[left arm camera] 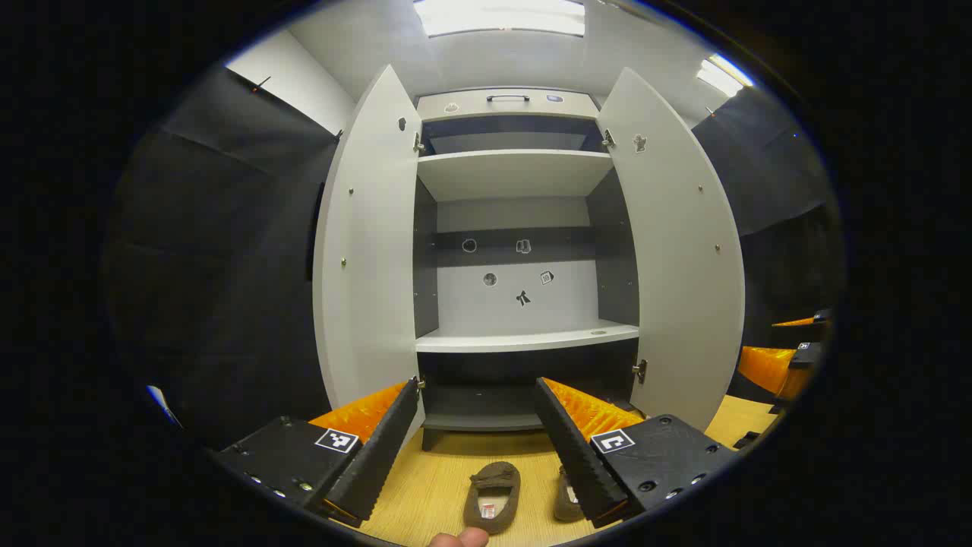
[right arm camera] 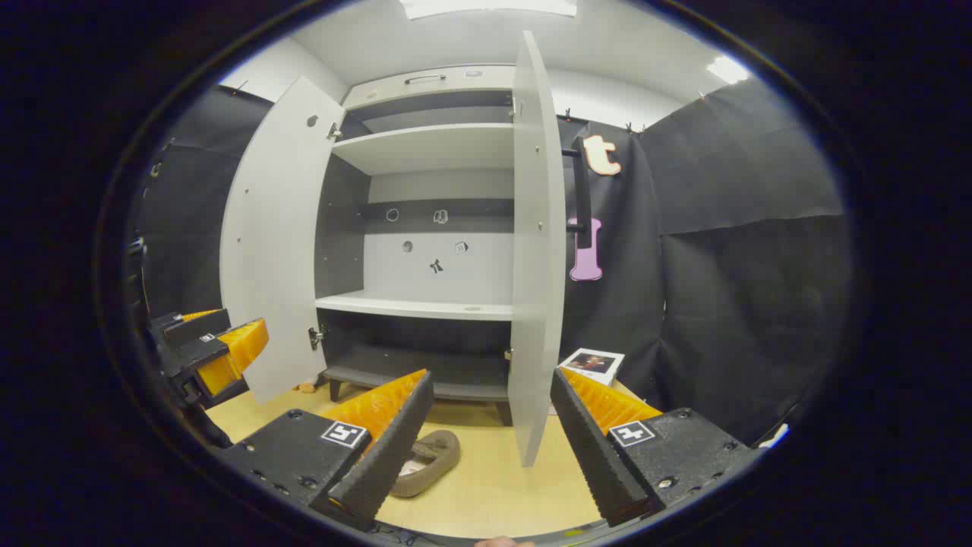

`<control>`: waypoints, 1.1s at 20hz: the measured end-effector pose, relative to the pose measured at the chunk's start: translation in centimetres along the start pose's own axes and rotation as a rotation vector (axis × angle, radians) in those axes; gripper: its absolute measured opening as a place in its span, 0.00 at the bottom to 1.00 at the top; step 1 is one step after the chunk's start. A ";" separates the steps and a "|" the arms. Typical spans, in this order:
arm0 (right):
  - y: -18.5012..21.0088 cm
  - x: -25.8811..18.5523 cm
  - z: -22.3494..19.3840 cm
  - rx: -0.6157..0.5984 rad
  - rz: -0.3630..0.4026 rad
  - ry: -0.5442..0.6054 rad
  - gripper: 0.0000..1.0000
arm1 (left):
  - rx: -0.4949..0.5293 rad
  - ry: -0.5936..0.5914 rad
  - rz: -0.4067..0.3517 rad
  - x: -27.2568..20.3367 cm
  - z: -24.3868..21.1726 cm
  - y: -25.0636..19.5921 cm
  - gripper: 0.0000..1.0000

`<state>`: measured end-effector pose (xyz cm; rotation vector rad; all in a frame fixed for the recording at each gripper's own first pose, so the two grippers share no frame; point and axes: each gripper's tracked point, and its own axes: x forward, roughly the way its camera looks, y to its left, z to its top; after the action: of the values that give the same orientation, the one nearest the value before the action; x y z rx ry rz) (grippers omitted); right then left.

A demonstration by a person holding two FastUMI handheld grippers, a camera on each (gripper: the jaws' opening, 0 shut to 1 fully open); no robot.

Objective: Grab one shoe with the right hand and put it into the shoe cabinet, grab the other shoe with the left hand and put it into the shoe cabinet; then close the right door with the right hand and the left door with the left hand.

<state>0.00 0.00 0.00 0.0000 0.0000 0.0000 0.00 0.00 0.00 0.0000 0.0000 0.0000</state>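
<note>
On the wooden floor (left arm camera: 425,494) in front of the shoe cabinet (left arm camera: 524,175), two brown slippers are seen in the left gripper view: one (left arm camera: 492,495) between the fingers, the other (left arm camera: 566,497) half hidden at the right. Both doors (left arm camera: 364,251) stand open. The left gripper (left arm camera: 477,448) and the right gripper (right arm camera: 492,448) are held wide open, with nothing gripped. Each slipper is judged light, soft and easily crushed; a hold across the firmer heel rim or side wall is advised, not the floppy toe.
</note>
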 end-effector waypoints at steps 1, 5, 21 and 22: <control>0.1 0.0 0.1 0.000 0.001 -0.003 1.00 | -0.001 -0.002 0.004 -0.1 0.0 0.2 0.95; 0.5 0.1 0.3 -0.011 0.001 -0.009 1.00 | -0.009 -0.007 0.003 0.0 0.0 0.5 0.95; 2.7 0.8 -0.1 -0.023 0.046 0.011 1.00 | -0.014 -0.008 0.019 -0.1 -0.1 1.2 0.95; 2.9 0.9 -0.3 -0.023 0.053 0.017 1.00 | -0.014 -0.008 0.019 -0.2 -0.1 1.3 0.95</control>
<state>0.92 2.94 -0.28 -0.0234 0.0174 0.0528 -0.20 1.29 -0.05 -0.0142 -0.0084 0.0193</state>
